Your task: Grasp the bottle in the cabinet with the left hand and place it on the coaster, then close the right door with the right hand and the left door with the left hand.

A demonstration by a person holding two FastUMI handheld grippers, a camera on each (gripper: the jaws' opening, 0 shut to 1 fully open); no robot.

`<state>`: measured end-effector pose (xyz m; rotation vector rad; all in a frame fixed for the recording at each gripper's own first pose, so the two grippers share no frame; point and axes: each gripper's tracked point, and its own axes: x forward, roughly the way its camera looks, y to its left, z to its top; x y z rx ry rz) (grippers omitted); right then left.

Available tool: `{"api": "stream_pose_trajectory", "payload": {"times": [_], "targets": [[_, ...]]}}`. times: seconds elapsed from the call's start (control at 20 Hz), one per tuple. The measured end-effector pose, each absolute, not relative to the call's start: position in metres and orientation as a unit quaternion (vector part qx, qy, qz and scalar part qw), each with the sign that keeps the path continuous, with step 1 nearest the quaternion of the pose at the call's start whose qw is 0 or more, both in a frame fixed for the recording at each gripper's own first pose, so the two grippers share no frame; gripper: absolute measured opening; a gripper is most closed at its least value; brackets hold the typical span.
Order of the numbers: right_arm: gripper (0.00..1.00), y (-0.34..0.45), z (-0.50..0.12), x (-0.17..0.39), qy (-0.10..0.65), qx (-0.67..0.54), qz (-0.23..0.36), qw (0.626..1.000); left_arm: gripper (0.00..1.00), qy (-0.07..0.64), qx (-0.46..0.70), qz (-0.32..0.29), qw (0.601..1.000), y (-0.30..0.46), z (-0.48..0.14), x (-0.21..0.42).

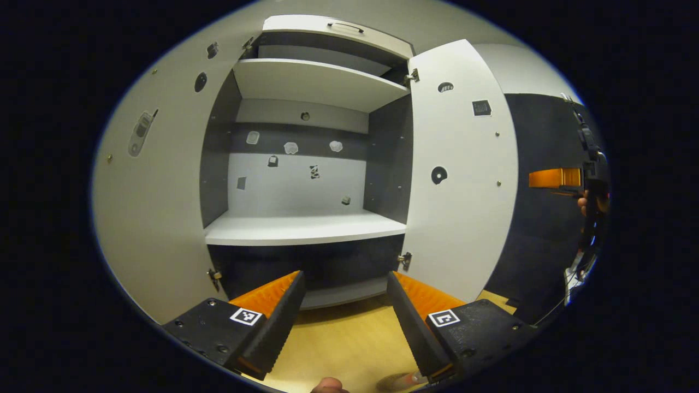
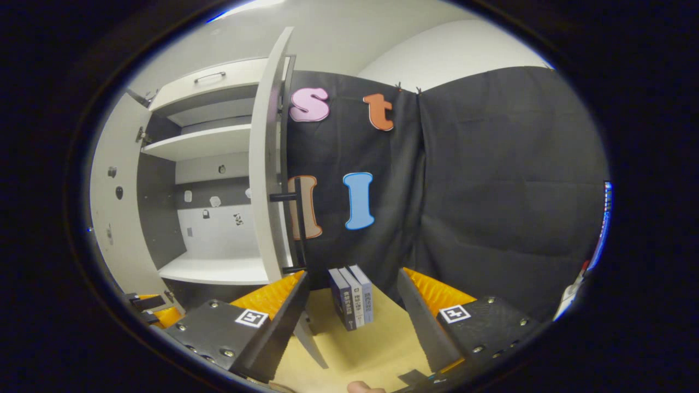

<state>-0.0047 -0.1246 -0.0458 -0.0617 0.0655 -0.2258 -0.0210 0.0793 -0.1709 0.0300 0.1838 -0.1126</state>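
Cabinet [image 1: 306, 229] doors stand open; both tools gape

Each gripper, left gripper [image 1: 344, 316] and right gripper [image 2: 349, 322], has 2 ridged fingers on screwed blocks bearing square markers.

Book spines [image 2: 354, 297] — lettering too small, nothing legible.

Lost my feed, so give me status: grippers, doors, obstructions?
Left gripper open, facing cabinet. Right gripper open, empty. Right door open. Books upright beyond it.
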Motion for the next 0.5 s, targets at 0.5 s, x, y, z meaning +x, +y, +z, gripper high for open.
{"api": "stream_pose_trajectory", "payload": {"times": [0.5], "targets": [[0.96,-0.109,-0.047,0.022,0.032,-0.051,-0.083,0.995,0.95,0.112,-0.011,0.008,0.994,0.117,-0.186,-0.040]]}}
